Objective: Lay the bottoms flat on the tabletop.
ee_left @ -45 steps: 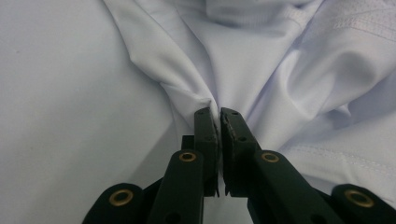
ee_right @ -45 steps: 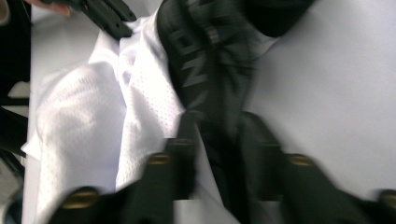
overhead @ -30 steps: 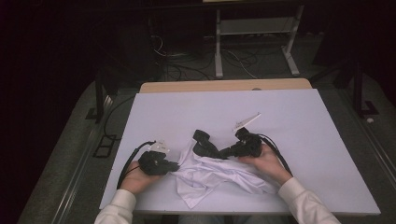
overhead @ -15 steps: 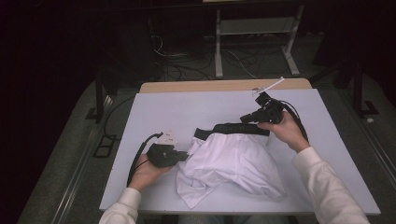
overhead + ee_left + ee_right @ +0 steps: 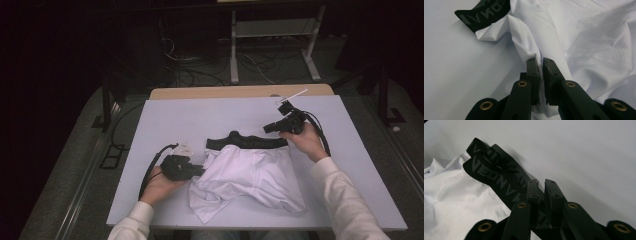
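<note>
Two grippers worked one pair of white underpants (image 5: 250, 172), which lay half spread on the table (image 5: 175, 115) with the leg side crumpled below the black waistband (image 5: 247, 143). The left gripper (image 5: 541, 62), below the waistband's left end, had its jaws pressed together on a raised fold of the white cloth. The right gripper (image 5: 541, 183), at the waistband's right end, had just been opening its jaws; a narrow gap showed between them, and the band ran in beneath them rather than being pinched.

We judged the main risk to lie with that loosened right grip. If the left hand pulled away from the waistband now, nothing would anchor the far end, so the whole garment could slide and bunch again. The left pinch held only a thin fold, which might slip out under a sharp tug. The right jaws, lifting off, could also snag the band and flip it over.
</note>
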Demonstrator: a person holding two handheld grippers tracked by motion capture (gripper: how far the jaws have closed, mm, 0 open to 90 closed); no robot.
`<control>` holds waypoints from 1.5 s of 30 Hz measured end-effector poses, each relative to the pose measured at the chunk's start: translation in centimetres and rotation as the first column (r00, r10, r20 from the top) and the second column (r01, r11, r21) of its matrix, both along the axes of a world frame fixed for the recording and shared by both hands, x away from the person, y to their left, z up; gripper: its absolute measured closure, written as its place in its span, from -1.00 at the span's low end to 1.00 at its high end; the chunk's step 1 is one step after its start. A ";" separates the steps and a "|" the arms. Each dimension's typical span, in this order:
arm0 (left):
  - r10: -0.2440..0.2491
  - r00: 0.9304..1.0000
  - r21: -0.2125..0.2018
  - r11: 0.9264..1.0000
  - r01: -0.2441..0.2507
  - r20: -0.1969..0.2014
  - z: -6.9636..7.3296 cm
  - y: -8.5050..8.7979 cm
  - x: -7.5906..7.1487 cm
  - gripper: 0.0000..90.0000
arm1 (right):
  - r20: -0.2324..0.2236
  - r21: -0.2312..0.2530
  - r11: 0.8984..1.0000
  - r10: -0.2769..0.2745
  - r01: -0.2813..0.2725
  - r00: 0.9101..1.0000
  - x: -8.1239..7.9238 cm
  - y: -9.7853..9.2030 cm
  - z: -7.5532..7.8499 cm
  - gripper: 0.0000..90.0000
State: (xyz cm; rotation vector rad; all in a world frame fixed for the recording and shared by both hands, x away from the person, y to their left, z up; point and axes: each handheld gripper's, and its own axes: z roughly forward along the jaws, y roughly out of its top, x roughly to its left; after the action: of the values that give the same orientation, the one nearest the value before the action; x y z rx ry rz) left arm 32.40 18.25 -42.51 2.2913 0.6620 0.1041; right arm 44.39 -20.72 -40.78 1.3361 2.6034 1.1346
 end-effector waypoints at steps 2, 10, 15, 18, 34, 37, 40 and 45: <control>0.024 1.000 -0.018 1.000 -0.024 0.009 0.5 0.5 0.1 0.70 | 0.005 0.007 1.000 -0.019 0.019 1.000 -0.3 -1.0 0.2 0.69; 0.209 0.978 -0.111 0.972 -0.206 0.015 2.0 2.4 1.9 0.06 | 0.047 0.045 0.995 -0.091 0.088 0.995 -1.8 -4.8 1.8 0.23; 0.251 0.968 -0.159 0.955 -0.250 -0.011 2.2 2.3 3.7 -0.16 | 0.059 0.055 0.992 -0.117 0.114 0.991 -2.7 -6.1 2.1 -0.08; 0.265 0.964 -0.177 0.948 -0.264 -0.020 1.9 1.9 4.6 -0.29 | 0.056 0.062 0.991 -0.123 0.120 0.991 -3.1 -6.7 1.8 -0.18; 0.359 0.922 -0.171 0.909 -0.380 -0.143 -1.3 0.8 8.2 -0.89 | -0.034 0.147 0.962 -0.229 0.231 0.973 -3.8 -8.6 -2.2 -0.87; 0.353 0.921 -0.167 0.910 -0.378 -0.162 -1.8 0.7 8.6 -0.88 | -0.062 0.140 0.962 -0.228 0.235 0.972 -3.7 -8.8 -2.9 -0.84; 0.346 0.922 -0.186 0.908 -0.376 -0.174 -2.1 0.5 8.8 -0.81 | -0.080 0.121 0.965 -0.222 0.231 0.972 -3.6 -8.8 -3.3 -0.79; 0.329 0.921 -0.200 0.908 -0.369 -0.207 -2.5 0.0 9.2 -0.68 | -0.105 0.123 0.968 -0.206 0.219 0.973 -3.5 -8.4 -3.7 -0.70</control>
State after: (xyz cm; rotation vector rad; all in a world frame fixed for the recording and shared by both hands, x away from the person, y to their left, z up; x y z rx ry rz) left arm 41.61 18.25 -45.01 1.9464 1.1128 -0.0006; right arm 40.88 -29.16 -44.47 1.6855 2.4035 1.2598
